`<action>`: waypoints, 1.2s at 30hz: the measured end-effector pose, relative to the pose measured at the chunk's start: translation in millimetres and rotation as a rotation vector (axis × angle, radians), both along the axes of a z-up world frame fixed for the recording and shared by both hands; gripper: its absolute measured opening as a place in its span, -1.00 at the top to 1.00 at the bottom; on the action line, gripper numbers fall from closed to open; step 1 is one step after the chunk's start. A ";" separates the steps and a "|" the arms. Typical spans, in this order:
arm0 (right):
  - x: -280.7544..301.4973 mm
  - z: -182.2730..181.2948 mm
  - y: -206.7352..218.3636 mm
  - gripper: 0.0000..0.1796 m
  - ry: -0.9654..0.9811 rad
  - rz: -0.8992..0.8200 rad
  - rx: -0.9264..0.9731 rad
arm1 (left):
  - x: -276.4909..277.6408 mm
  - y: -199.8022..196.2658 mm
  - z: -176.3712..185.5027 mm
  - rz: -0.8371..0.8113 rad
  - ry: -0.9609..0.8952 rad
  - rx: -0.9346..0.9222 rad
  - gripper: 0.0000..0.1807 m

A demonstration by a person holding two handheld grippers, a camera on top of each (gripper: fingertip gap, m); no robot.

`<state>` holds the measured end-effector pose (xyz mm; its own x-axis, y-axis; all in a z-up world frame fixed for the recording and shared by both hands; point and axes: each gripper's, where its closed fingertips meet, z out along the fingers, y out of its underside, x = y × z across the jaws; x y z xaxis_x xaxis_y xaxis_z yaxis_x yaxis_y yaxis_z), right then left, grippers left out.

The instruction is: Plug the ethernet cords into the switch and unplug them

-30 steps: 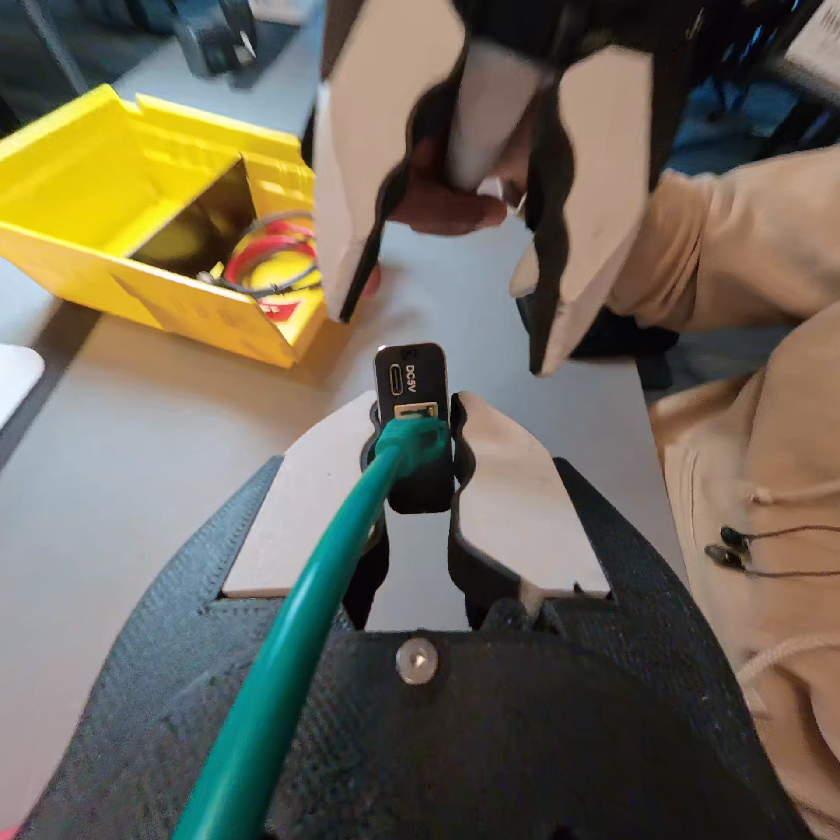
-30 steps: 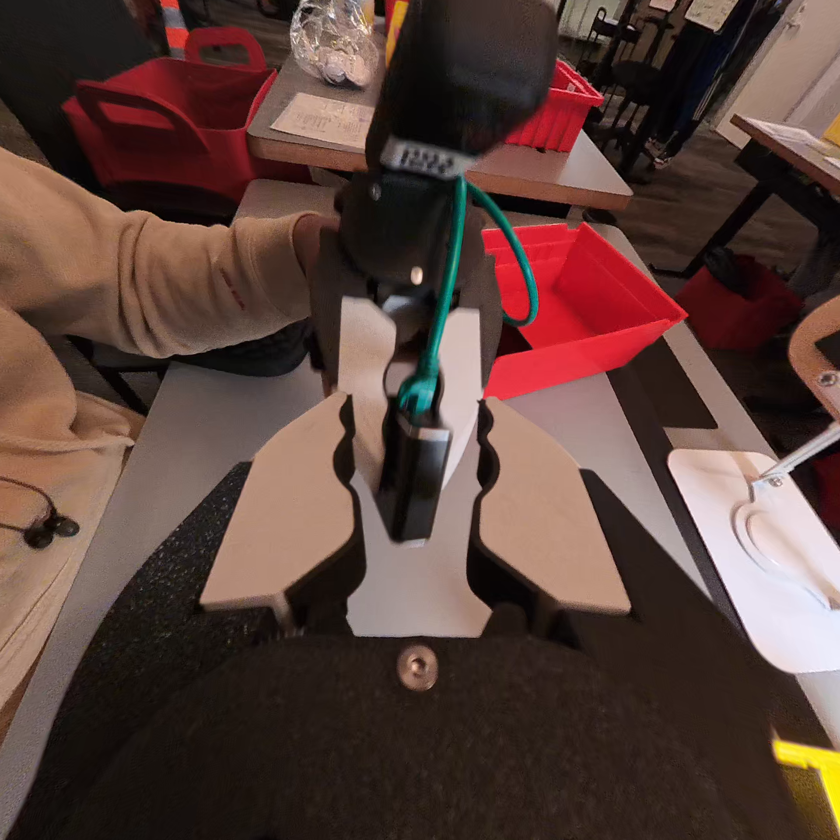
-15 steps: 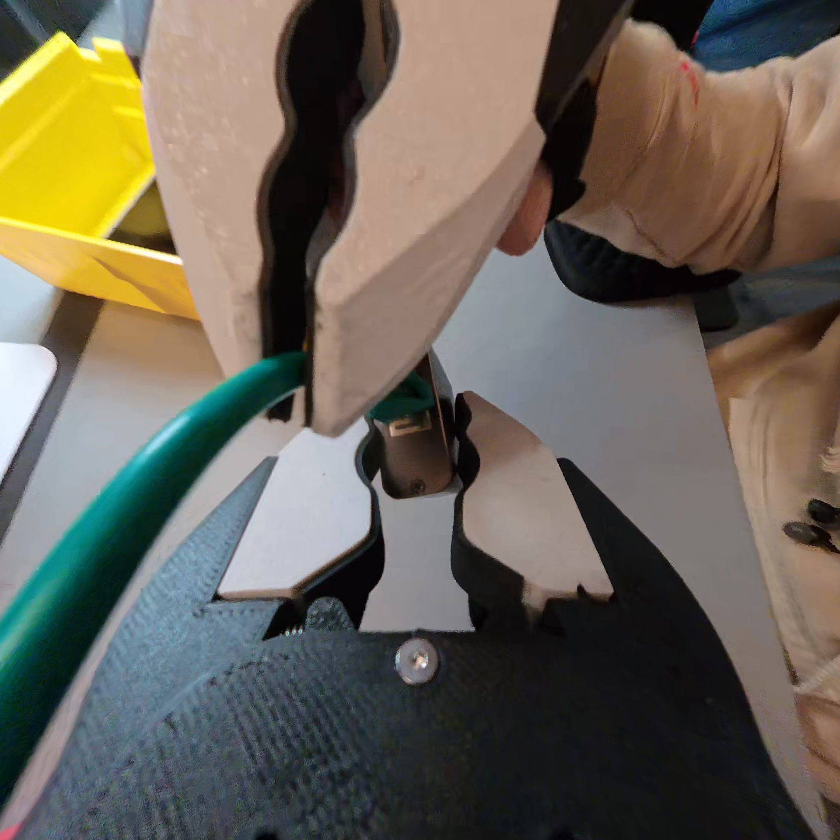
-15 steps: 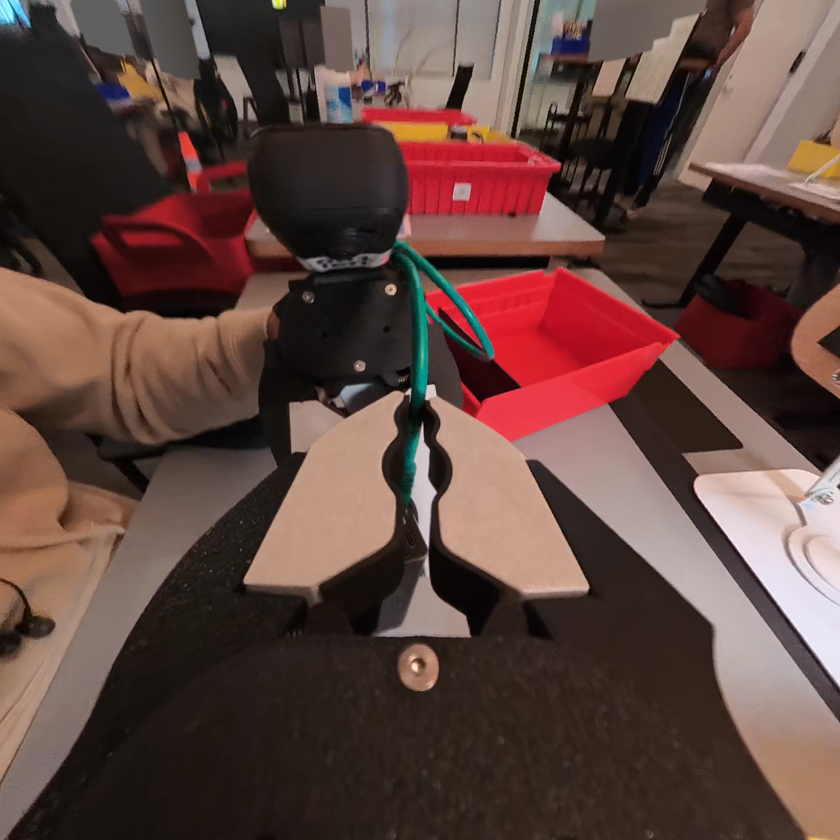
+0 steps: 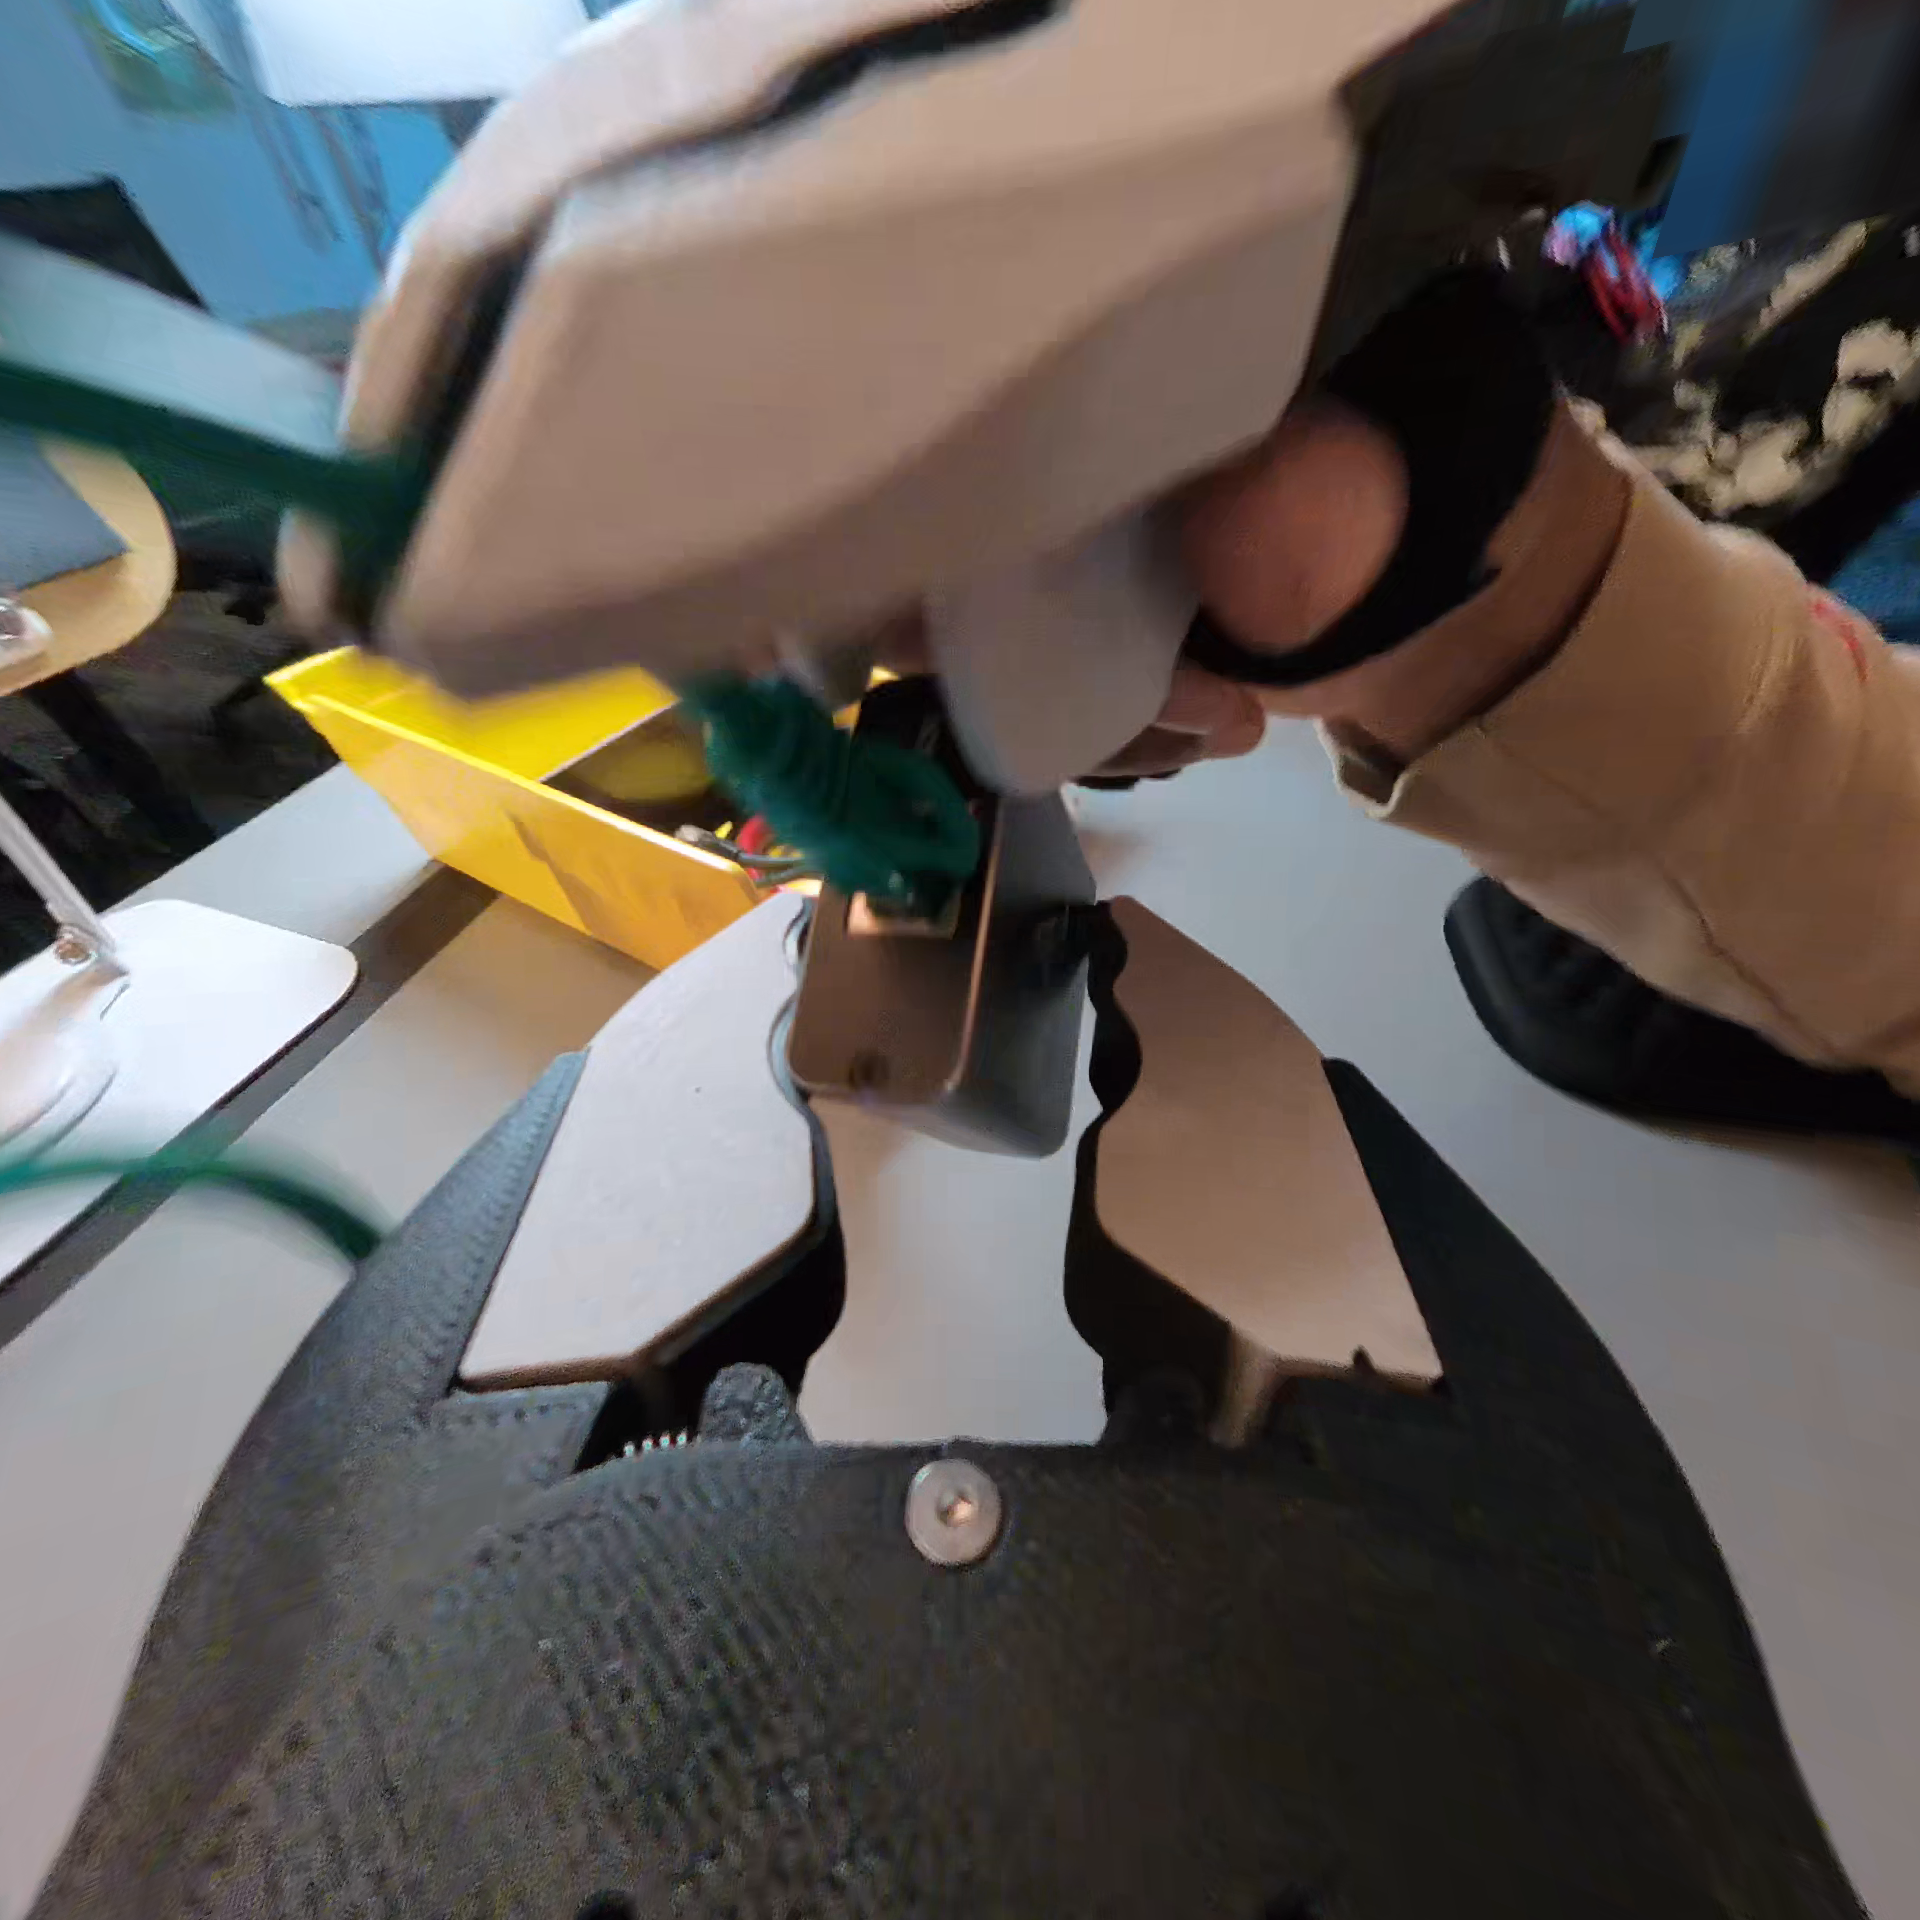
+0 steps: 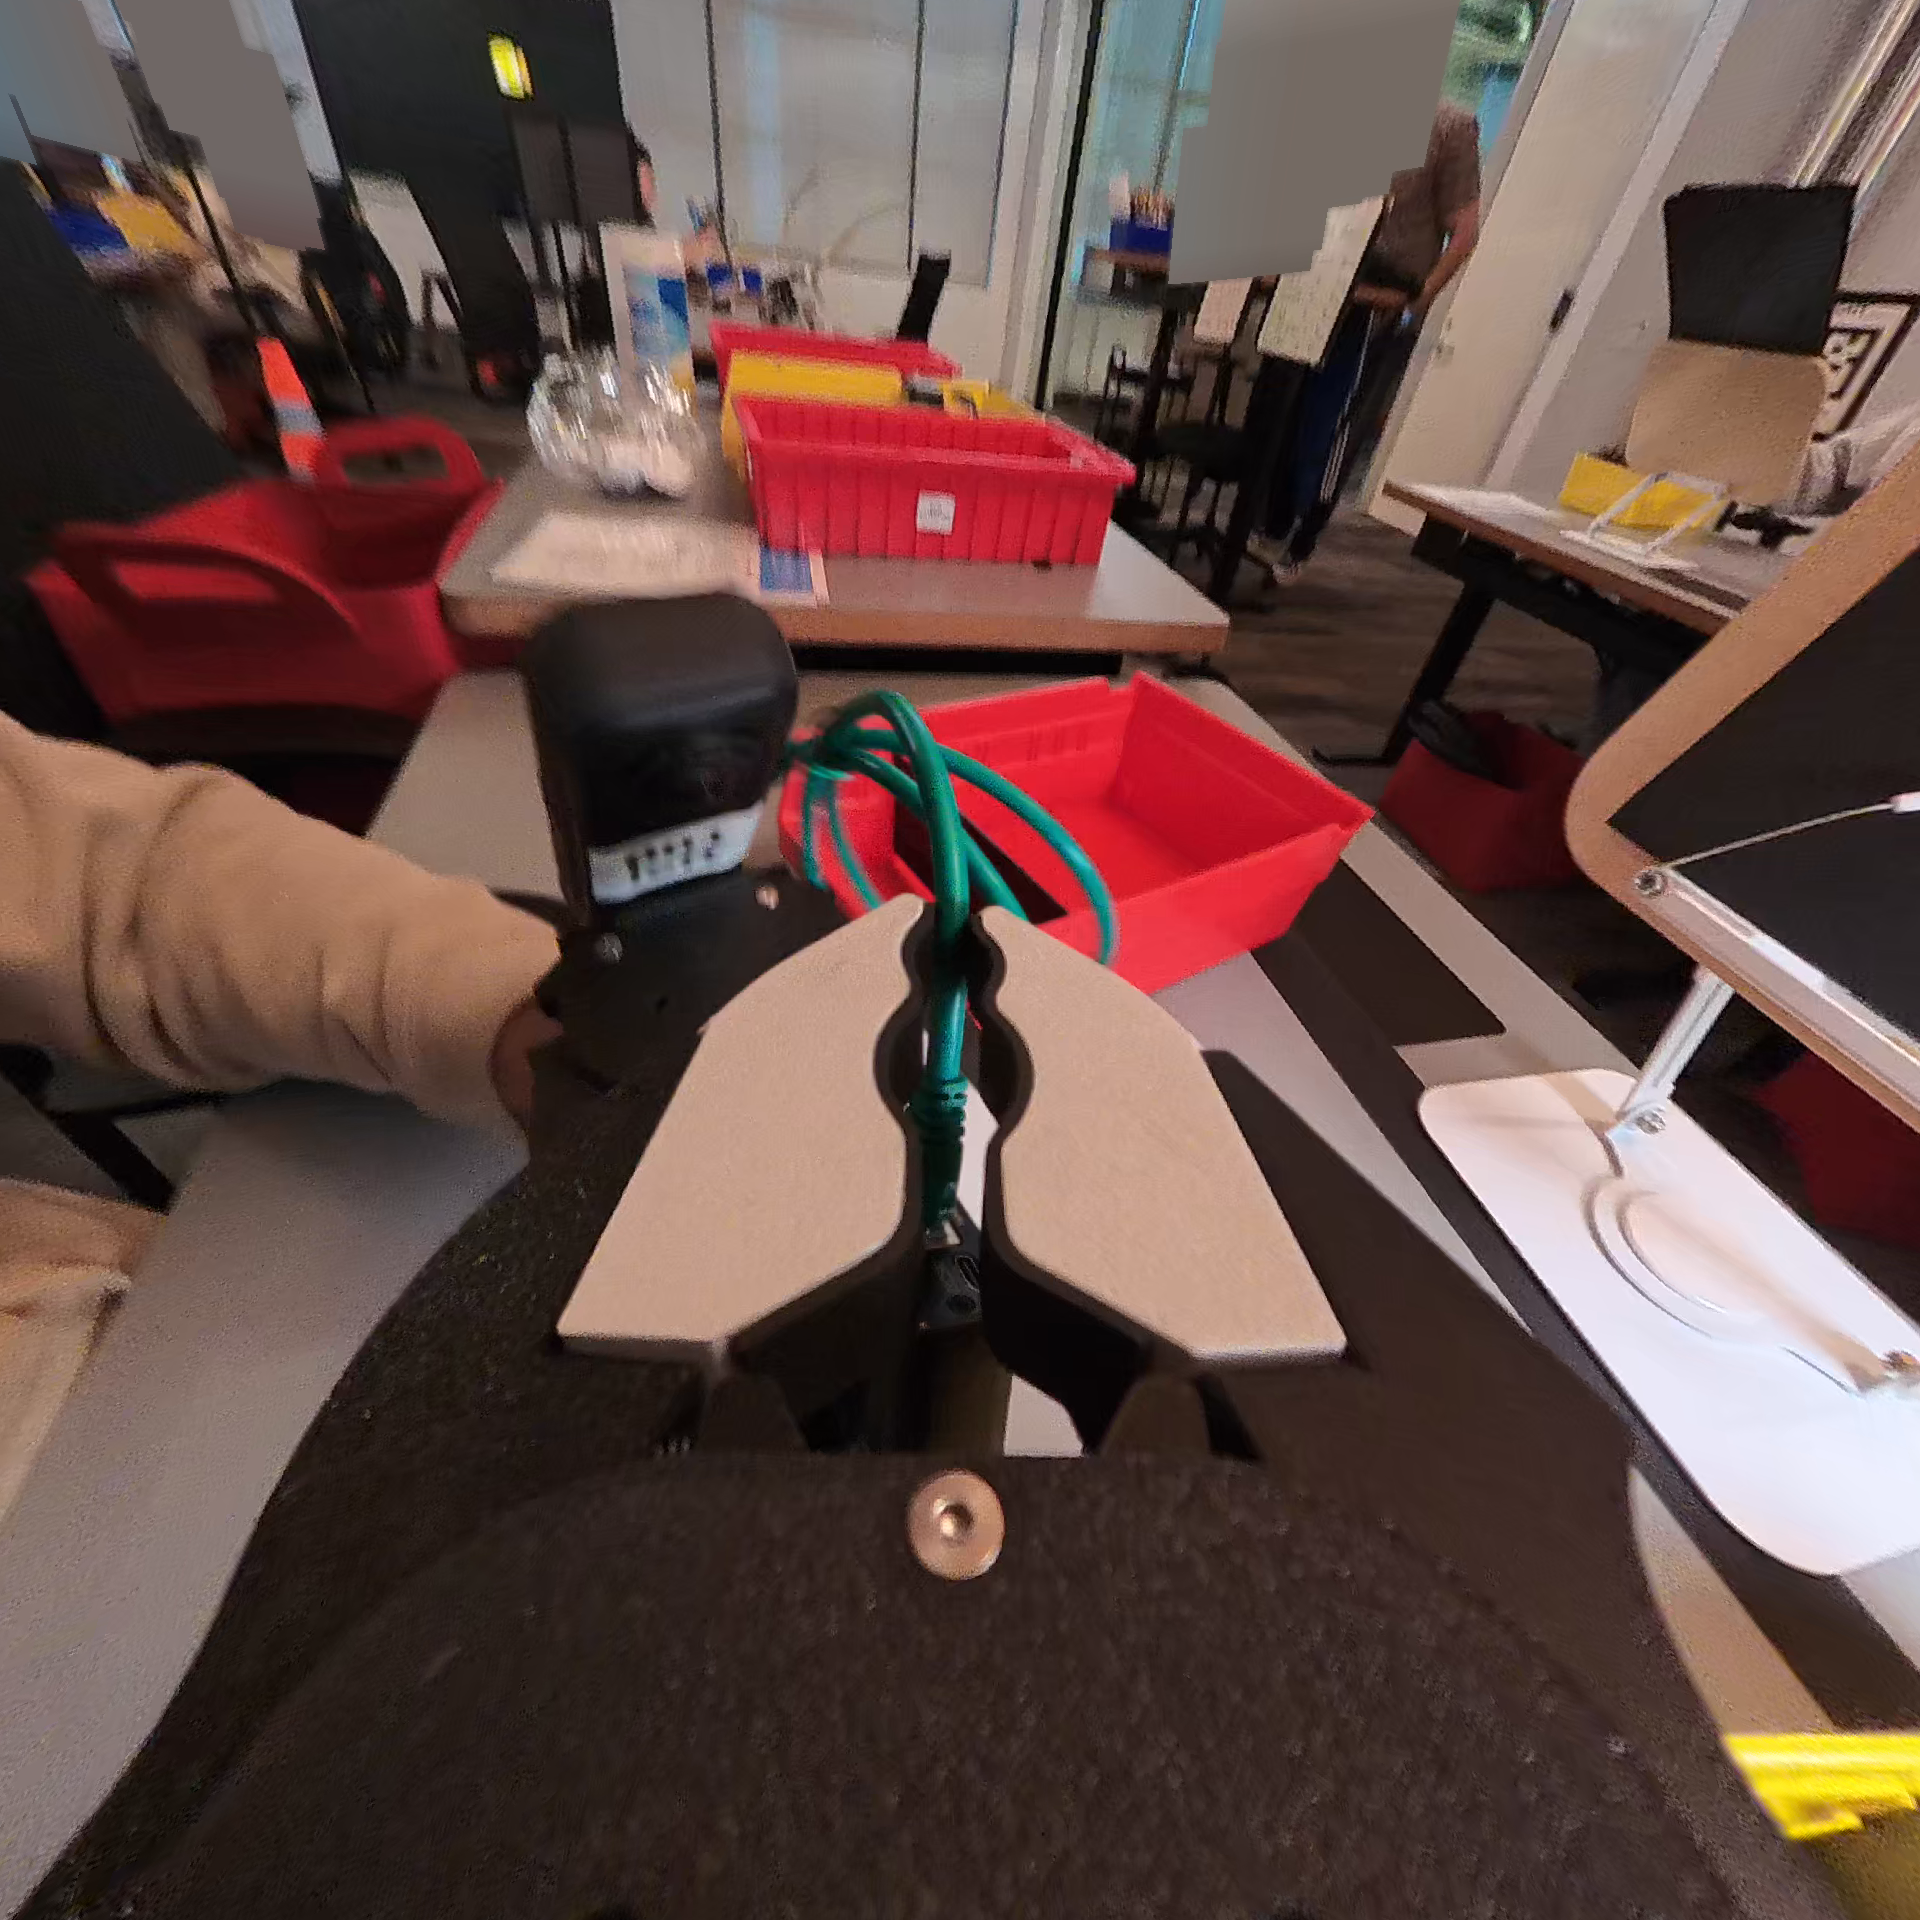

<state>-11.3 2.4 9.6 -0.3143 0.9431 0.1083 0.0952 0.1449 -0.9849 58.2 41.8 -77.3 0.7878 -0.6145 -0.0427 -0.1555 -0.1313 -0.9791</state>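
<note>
My left gripper point(image 5: 951, 906) is shut on a small black switch point(image 5: 914, 1029), pads against its two sides, holding it tilted above the grey table point(image 5: 1351, 1091). My right gripper point(image 6: 951, 916) is shut on the green ethernet cord point(image 6: 948, 997) just behind its plug point(image 6: 940, 1164). In the left wrist view it looms blurred above the switch point(image 5: 831, 364). The green plug point(image 5: 842, 800) sits at the switch's port. Blur hides whether it is seated in the port. The switch shows dark beneath the plug in the right wrist view point(image 6: 951, 1283).
A yellow bin point(image 5: 520, 821) holding red and black wires stands behind the switch. A red bin point(image 6: 1195, 831) is across the table, with cord loops in front of it. A white stand base point(image 6: 1662, 1299) lies to one side. A person's beige sleeves point(image 5: 1662, 779) are close. One gripper's finger ends stand about 11 cm off the other's.
My right gripper came down over the switch and closed on the green cord above the plug. Since then both grippers have tilted, and the switch leans over in the left grasp.
</note>
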 end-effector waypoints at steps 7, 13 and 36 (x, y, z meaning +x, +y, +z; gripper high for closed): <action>25.5 46.0 10.9 0.95 0.223 0.052 -0.219 | 9.8 -9.8 22.2 -0.134 -0.348 0.062 0.40; 32.3 64.0 5.7 0.95 0.402 0.160 -0.369 | 2.6 -28.9 56.5 -0.221 -0.401 0.175 0.70; 11.6 5.6 -26.2 0.80 0.169 0.300 -0.276 | -69.1 -65.1 121.2 -0.295 -0.427 0.104 0.71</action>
